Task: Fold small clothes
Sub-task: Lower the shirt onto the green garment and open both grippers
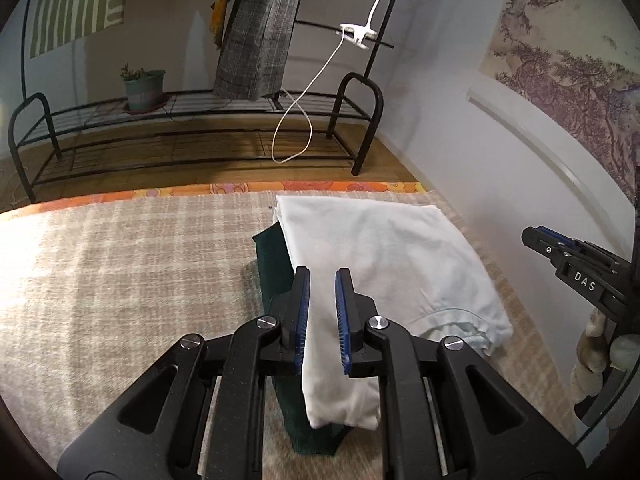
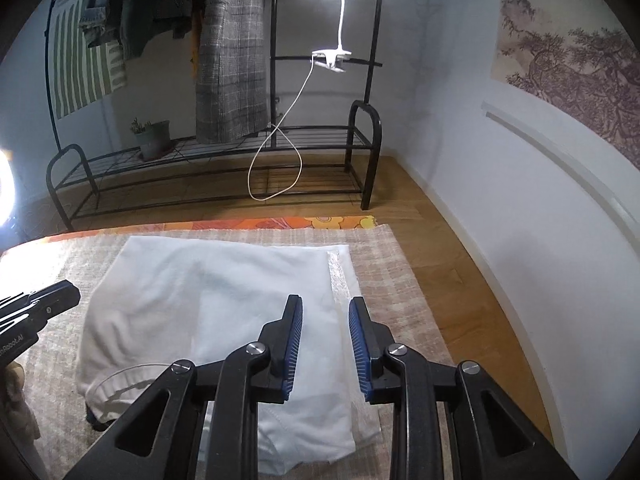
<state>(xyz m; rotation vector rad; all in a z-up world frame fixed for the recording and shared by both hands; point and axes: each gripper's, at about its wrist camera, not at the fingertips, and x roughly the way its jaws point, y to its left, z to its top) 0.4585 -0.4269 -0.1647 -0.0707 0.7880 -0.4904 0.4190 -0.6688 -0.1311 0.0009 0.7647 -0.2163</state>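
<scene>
Lying folded on a beige plaid blanket (image 1: pixel 120 264), a white garment (image 1: pixel 384 256) sits near the blanket's right side, its elastic waistband bunched at the near corner; in the right wrist view the same white garment (image 2: pixel 224 292) spreads across the blanket (image 2: pixel 396 280), with a crinkled translucent strip along its right edge; a dark green cloth (image 1: pixel 272 272) lies beneath it, showing along its left side and below its near end; the left gripper (image 1: pixel 322 316) hangs just above the garment's left edge, jaws parted by a narrow gap with white fabric visible between the 2 blue pads and nothing gripped; the right gripper (image 2: pixel 325 344) is poised over the garment's right half, jaws apart somewhat wider and likewise empty; each tool appears at the edge of the other's view, the right gripper (image 1: pixel 576 264) at the right rim and the left gripper (image 2: pixel 36 312) at the left rim; an orange patterned sheet (image 2: pixel 280 223) peeks out along the blanket's far edge; beyond it lies a wooden floor (image 2: pixel 432 216) and a black metal rack (image 2: pixel 216 168) against the wall, carrying a potted plant (image 2: pixel 154 138) on its upper tier; a grey checked cloth (image 2: pixel 232 68) hangs above the rack, a white clip lamp (image 2: pixel 331 58) is clamped to the frame with its cable looping down, and a tree-patterned tapestry (image 2: pixel 572 40) covers the right-hand wall.
</scene>
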